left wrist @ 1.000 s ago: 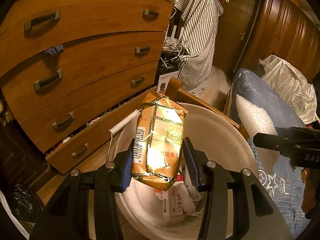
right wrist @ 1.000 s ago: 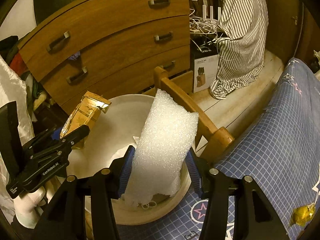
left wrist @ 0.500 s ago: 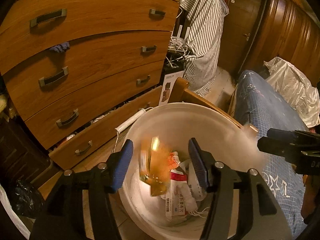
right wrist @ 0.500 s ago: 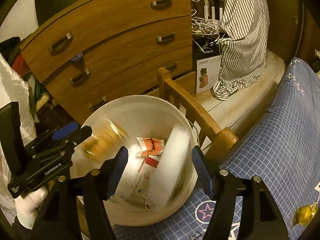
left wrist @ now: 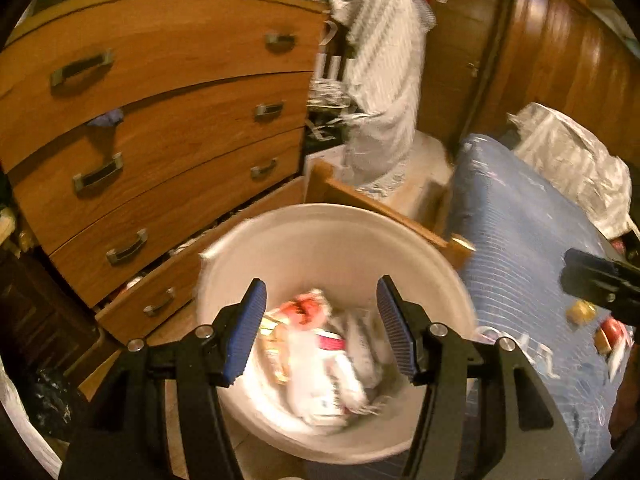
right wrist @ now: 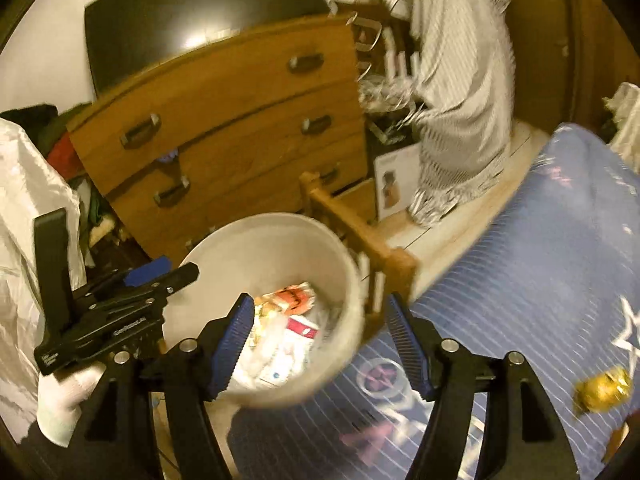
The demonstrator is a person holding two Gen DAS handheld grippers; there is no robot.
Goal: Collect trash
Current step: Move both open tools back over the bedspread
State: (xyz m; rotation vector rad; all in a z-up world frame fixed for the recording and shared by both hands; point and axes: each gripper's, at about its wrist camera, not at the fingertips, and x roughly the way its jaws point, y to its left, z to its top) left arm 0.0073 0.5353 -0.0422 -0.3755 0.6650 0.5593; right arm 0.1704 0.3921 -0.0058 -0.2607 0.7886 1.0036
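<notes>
A round white bin stands on the floor between the dresser and the bed; it also shows in the right wrist view. Several wrappers and packets lie in its bottom, also seen in the right wrist view. My left gripper is open and empty above the bin. My right gripper is open and empty over the bin's right rim. A crumpled gold wrapper lies on the blue bed cover; small bits of trash show there in the left wrist view.
A wooden chest of drawers stands behind the bin, its lowest drawer partly open. A wooden bed frame post touches the bin's right side. A striped shirt hangs at the back. A white plastic bag lies on the bed.
Both grippers opened: the gold packet dropped from the left and the white foam piece from the right into the bin. Both grippers have since risen and the views are blurred by motion.
</notes>
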